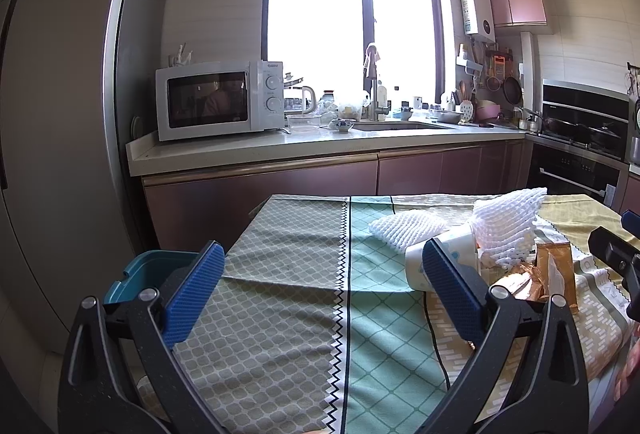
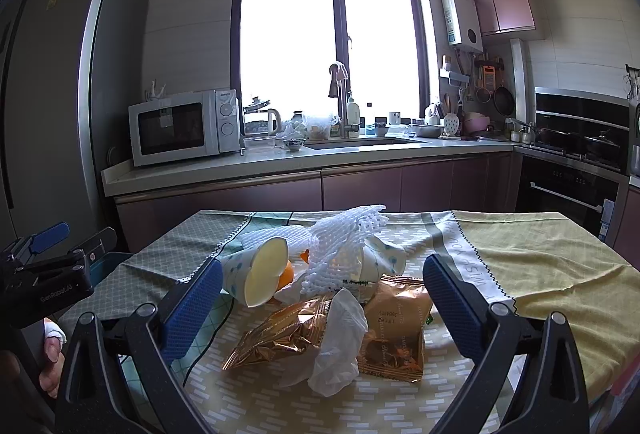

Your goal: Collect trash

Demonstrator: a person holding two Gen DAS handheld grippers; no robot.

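Observation:
A pile of trash lies on the cloth-covered table (image 2: 540, 258). It holds a tipped paper cup (image 2: 256, 274), orange peel (image 2: 287, 271), white foam netting (image 2: 344, 238), two gold snack wrappers (image 2: 276, 336) (image 2: 396, 330) and a crumpled white tissue (image 2: 340, 342). My right gripper (image 2: 323, 266) hangs open just in front of the pile with nothing between its fingers. My left gripper (image 1: 322, 250) is open over bare cloth, left of the pile; the cup (image 1: 440, 258), netting (image 1: 504, 222) and wrappers (image 1: 554, 270) sit past its right finger. A teal bin (image 1: 148, 270) stands off the table's left edge.
A kitchen counter (image 1: 248, 149) with a microwave (image 1: 212, 99), a sink and dishes runs behind the table. A tall fridge (image 1: 52, 113) stands at left, an oven and stove (image 2: 576, 169) at right. A hand (image 2: 52, 354) holds the left gripper's handle.

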